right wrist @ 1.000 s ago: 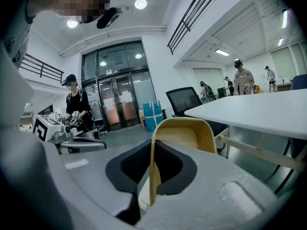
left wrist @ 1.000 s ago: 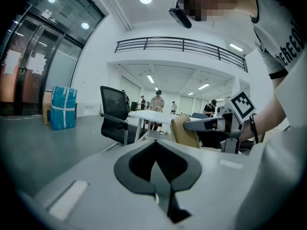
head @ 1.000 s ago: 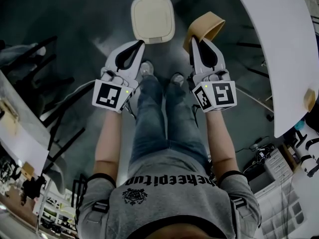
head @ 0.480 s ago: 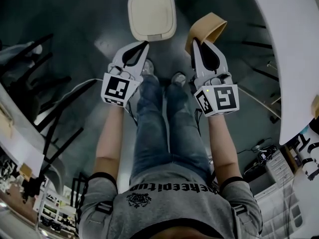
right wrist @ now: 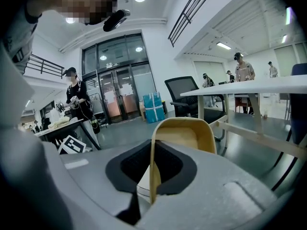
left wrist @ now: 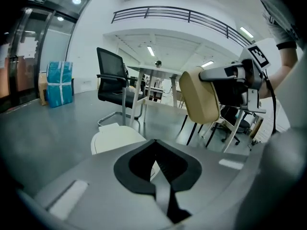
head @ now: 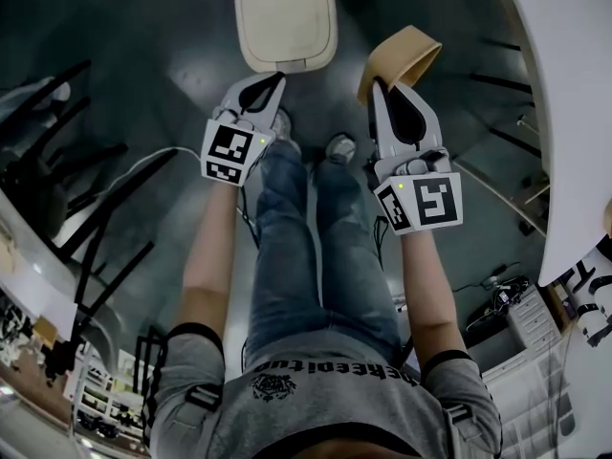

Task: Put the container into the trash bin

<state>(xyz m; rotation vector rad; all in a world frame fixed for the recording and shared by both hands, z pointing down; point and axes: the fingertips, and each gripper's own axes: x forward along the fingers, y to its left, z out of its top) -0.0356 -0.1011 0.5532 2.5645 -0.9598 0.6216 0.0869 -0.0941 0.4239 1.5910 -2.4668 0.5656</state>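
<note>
My right gripper [head: 375, 82] is shut on the rim of a tan container [head: 402, 58], which sticks out ahead of its jaws above the floor. In the right gripper view the container [right wrist: 184, 137] fills the middle, its thin wall pinched at my right gripper [right wrist: 151, 176]. The cream trash bin [head: 285, 19] stands on the floor ahead with its lid down. My left gripper [head: 279, 76] is shut on nothing, its tips over the bin's near edge. From the left gripper view, the bin lid [left wrist: 117, 138] lies just past my left gripper [left wrist: 156, 150], and the container [left wrist: 200, 96] hangs to the right.
A white table [head: 564, 94] curves along the right side. Black chairs [head: 57, 122] and frames stand at the left. The person's legs and shoes [head: 339, 146] are between the grippers. An office chair [left wrist: 115, 83] and more tables stand behind the bin.
Both grippers have moved forward toward the bin. The left gripper's tips have gone from short of the bin to its near edge. The right gripper keeps hold of the container.
</note>
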